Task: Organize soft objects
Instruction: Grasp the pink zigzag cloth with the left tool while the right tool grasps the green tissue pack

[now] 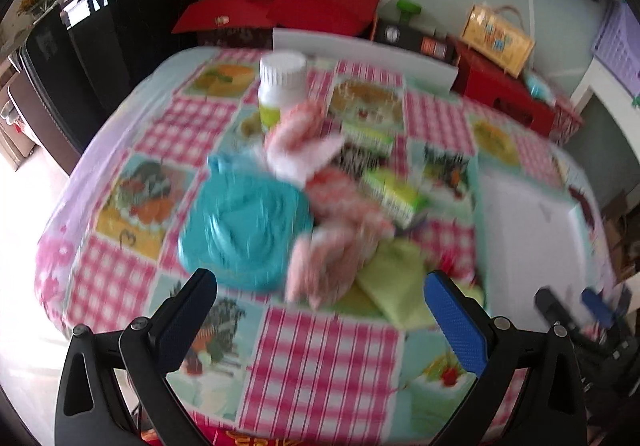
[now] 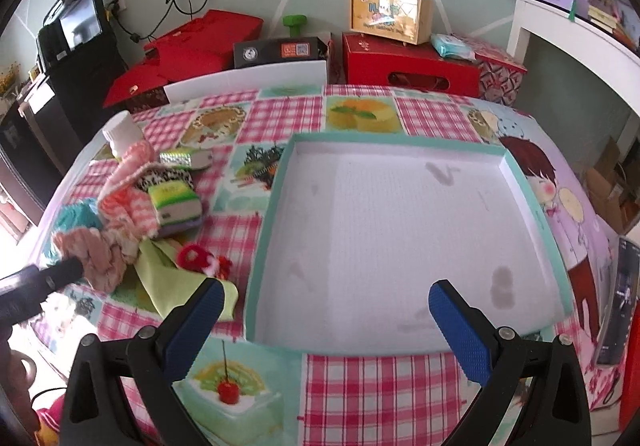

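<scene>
A heap of soft things lies left of the tray: a teal cloth (image 1: 244,222), pink striped cloths (image 1: 336,246), a light green cloth (image 1: 396,286). My left gripper (image 1: 320,280) hangs open just in front of the heap, holding nothing. In the right wrist view the same heap shows a brownish-pink cloth (image 2: 100,258), a pink checked cloth (image 2: 128,206), the green cloth (image 2: 168,282) and a red fuzzy item (image 2: 196,258). My right gripper (image 2: 326,286) is open over the near edge of the white tray (image 2: 380,226), which holds nothing.
A white-capped bottle (image 1: 282,86) and green boxes (image 2: 176,202) stand among the cloths. The tray has a teal rim (image 2: 272,206). Red boxes (image 2: 412,64), a yellow case and black furniture line the wall behind the table. The left wrist view is blurred.
</scene>
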{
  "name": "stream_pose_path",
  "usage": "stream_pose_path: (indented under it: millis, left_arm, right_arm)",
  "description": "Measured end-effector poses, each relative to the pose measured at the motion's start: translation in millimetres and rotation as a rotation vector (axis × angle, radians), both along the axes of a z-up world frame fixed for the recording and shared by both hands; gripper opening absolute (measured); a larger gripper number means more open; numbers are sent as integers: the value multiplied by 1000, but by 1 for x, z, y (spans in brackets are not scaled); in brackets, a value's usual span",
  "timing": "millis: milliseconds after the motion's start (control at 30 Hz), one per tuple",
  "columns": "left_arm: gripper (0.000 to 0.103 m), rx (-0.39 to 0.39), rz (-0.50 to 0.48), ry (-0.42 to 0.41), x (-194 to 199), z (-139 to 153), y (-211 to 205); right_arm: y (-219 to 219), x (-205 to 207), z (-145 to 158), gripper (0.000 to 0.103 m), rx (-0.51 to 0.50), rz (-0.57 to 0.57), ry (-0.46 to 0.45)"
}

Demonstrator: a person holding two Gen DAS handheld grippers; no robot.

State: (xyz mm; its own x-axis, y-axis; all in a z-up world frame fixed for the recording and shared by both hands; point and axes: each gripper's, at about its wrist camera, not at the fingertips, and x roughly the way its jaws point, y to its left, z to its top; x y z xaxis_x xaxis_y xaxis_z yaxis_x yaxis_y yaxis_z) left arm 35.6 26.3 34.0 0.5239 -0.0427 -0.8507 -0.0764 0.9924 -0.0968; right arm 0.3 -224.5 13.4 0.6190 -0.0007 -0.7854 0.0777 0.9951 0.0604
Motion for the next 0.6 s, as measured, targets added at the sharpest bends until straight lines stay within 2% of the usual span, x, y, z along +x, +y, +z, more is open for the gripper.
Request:
stream_pose_path:
  millis: [100,233,500,600]
  left_arm:
    - [103,-25,10,-34,12,14,3]
    - [103,-6,31,-69,29,28,3]
    - [103,-44,66,-31,61,34,22]
    - [103,-54,90,-29,71,33,32]
  right_arm:
    - [1,11,10,103,18,9,-6]
    - [4,26,21,103,24,21,-10]
    - [12,64,32,103,86,62,18]
    - [22,77,36,103,79,84,12]
